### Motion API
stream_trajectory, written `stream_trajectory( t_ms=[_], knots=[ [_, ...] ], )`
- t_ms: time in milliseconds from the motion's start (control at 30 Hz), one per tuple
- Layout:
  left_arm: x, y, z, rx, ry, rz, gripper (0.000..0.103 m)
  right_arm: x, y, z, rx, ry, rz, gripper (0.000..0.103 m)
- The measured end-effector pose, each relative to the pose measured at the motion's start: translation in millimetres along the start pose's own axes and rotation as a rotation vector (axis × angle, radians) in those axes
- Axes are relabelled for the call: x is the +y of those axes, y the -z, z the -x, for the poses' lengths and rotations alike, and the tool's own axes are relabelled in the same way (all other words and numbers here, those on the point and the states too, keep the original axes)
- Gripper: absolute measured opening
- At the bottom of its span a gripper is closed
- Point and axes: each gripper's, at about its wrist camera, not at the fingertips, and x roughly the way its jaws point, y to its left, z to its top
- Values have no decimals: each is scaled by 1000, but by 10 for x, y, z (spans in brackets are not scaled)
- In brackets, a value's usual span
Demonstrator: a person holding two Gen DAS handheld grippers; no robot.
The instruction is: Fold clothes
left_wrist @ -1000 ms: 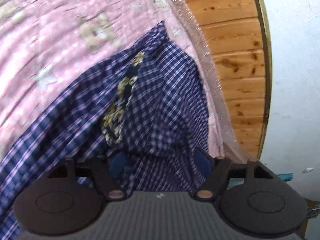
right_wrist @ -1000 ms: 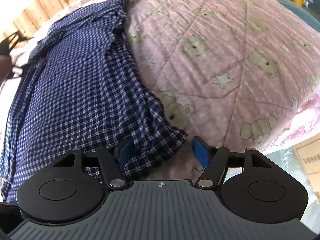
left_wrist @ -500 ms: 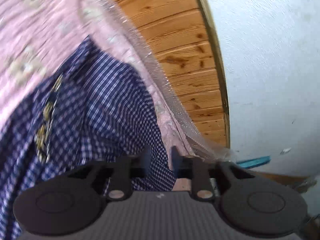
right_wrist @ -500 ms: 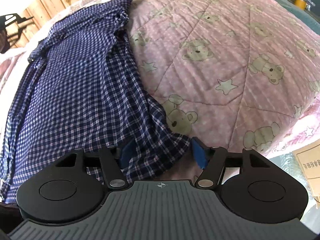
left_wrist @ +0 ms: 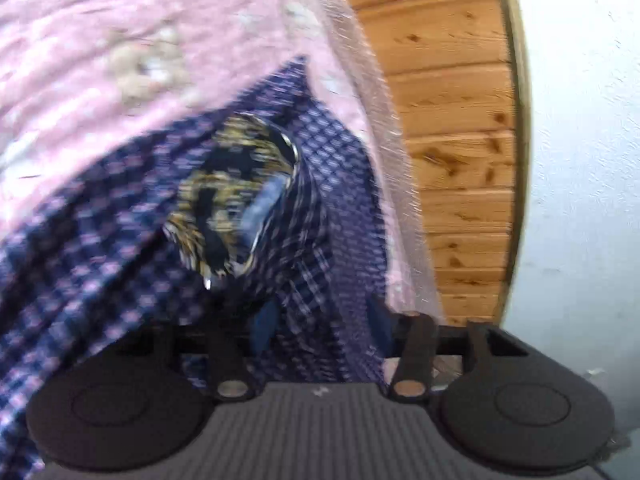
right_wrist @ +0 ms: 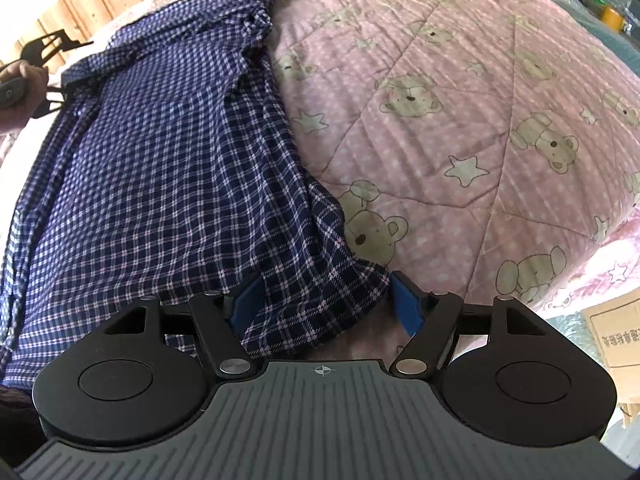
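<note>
A navy checked shirt (right_wrist: 160,168) lies lengthwise on a pink bear-print quilt (right_wrist: 460,128). My right gripper (right_wrist: 326,304) is open, its blue pads on either side of the shirt's near hem corner. In the left wrist view the shirt's collar end (left_wrist: 312,208), with a dark floral lining (left_wrist: 224,200), lies between the open blue pads of my left gripper (left_wrist: 320,320). The left gripper also shows far off in the right wrist view (right_wrist: 44,64), at the shirt's collar end. The left wrist view is blurred.
A wooden plank headboard (left_wrist: 448,160) and a white wall (left_wrist: 580,200) stand beyond the bed's edge. Bubble wrap (left_wrist: 360,80) lines that edge. A cardboard box (right_wrist: 616,332) sits below the quilt at the right.
My left gripper was open on the collar end, shut half a second ago, and stands open again; its view swung right and back. My right gripper stayed open at the hem corner.
</note>
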Motion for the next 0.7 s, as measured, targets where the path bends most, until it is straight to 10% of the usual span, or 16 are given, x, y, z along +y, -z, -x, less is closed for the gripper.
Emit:
stream_trajectory(
  t_ms=[167, 400, 500, 533, 600, 700],
  knots=[
    [71, 102, 15, 11, -27, 45, 57, -5, -7, -12, -5, -10, -19, 77],
    [244, 167, 45, -61, -52, 77, 55, 60, 12, -33, -2, -1, 20, 83],
    [206, 88, 56, -96, -25, 36, 40, 62, 23, -26, -2, -3, 31, 83],
    [132, 59, 48, -83, -9, -4, 6, 61, 28, -25, -4, -4, 31, 83],
    [-114, 13, 47, -43, 28, -129, 7, 54, 27, -9, -12, 11, 28, 75],
    [-594, 18, 127, 10, 87, -309, 7, -6, 12, 48, -26, 16, 3, 23]
  ],
)
